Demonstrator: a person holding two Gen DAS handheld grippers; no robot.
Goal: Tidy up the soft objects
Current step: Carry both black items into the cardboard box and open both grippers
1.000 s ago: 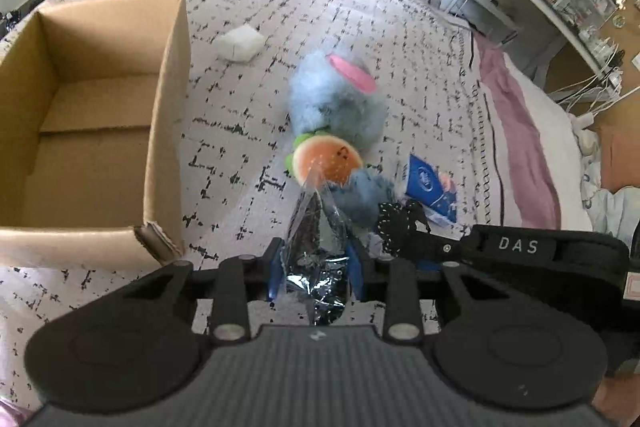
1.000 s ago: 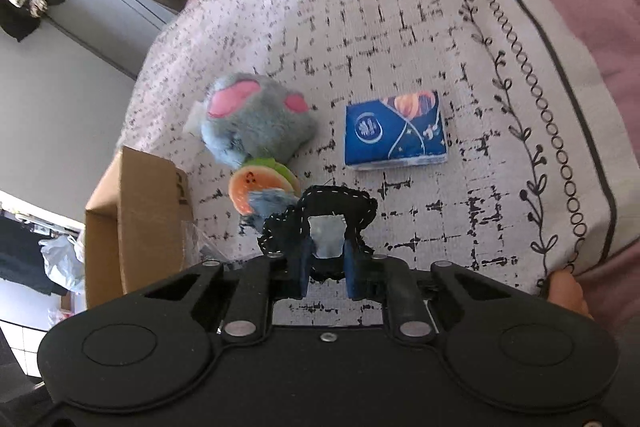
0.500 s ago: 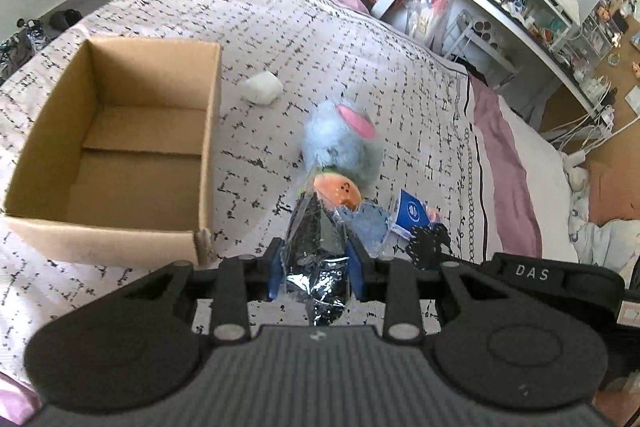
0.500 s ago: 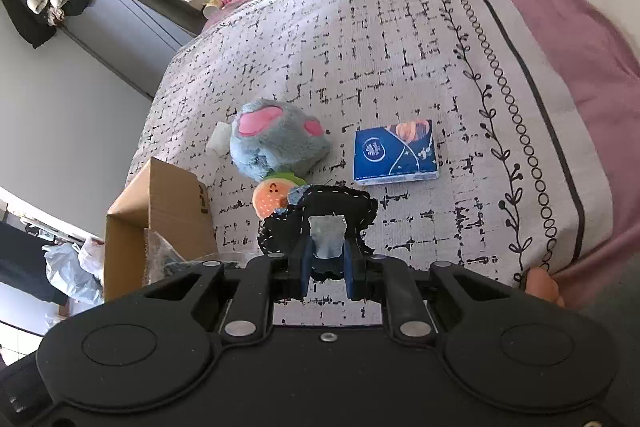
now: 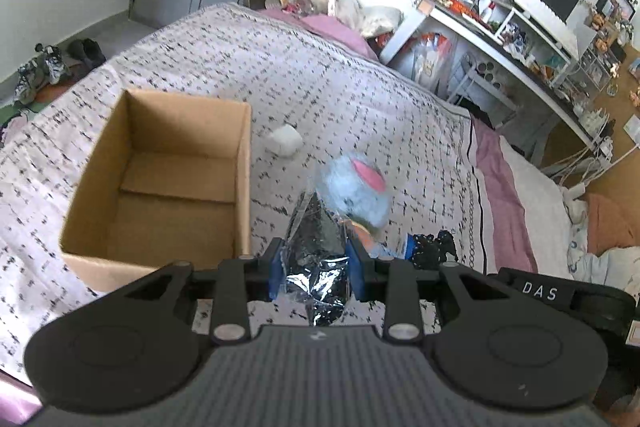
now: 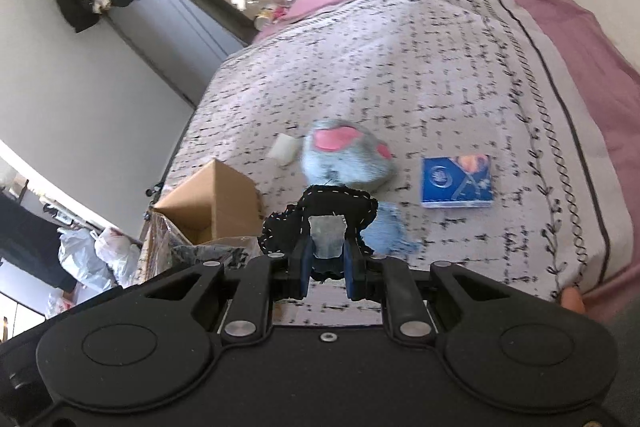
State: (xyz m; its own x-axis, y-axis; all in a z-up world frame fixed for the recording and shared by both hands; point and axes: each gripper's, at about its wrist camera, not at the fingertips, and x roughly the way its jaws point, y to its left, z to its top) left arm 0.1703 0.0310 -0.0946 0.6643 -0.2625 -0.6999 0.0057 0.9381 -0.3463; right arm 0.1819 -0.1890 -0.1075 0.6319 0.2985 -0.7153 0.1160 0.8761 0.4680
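Note:
My left gripper [image 5: 316,275] is shut on a clear plastic bag with dark contents [image 5: 316,243], held above the bed beside the open cardboard box [image 5: 160,183]. My right gripper [image 6: 326,269] is shut on a black stitched fabric piece [image 6: 332,205] with a pale tag. A grey-blue plush mouse with pink ears [image 6: 344,159] lies on the patterned bedspread [image 6: 420,67]; it also shows in the left wrist view [image 5: 356,195]. A blue tissue pack [image 6: 456,181] lies to its right. A small white soft block [image 5: 284,141] lies past the box.
The box [image 6: 212,207] stands at the bed's left side. A pink sheet [image 6: 580,27] borders the bed on the right. A cluttered white desk [image 5: 500,39] stands beyond the bed. Shoes [image 5: 48,63] lie on the floor at left.
Both grippers have risen and pulled back from the bed, so the box, plush and tissue pack look smaller and farther. Each keeps hold of its item.

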